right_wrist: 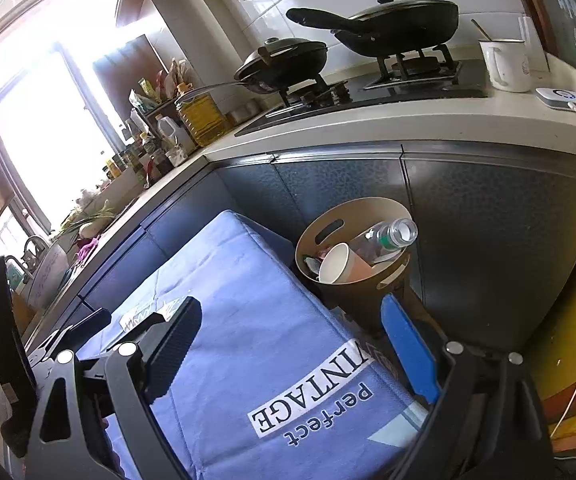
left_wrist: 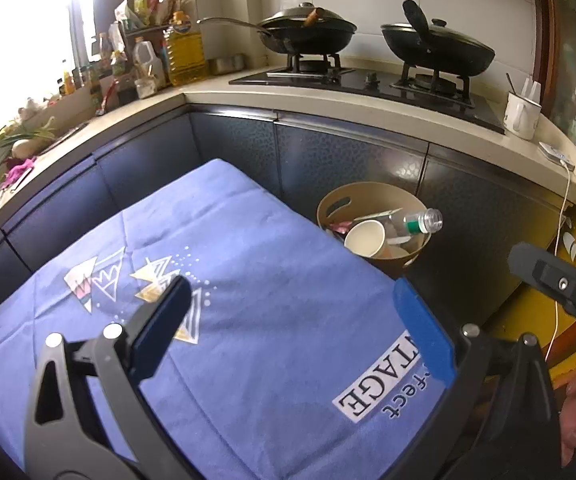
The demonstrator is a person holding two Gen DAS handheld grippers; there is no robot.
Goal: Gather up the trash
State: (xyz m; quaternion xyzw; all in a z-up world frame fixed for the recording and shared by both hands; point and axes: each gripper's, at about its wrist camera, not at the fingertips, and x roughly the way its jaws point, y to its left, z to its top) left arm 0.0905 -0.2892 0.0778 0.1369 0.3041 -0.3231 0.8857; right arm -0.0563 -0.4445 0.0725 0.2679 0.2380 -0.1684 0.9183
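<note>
Tan bin (left_wrist: 368,200) hides most trash under cup (left_wrist: 364,238); left claw (left_wrist: 292,320) and right claw (right_wrist: 292,344) gape empty.

A home kitchen: two lidded black pans (left_wrist: 308,32) on a black gas hob (left_wrist: 368,80), a beige counter (left_wrist: 207,92) crowded with a yellow oil bottle (left_wrist: 185,54).

Blown-out window (right_wrist: 43,128) glare, fisheye-warped edges.
</note>
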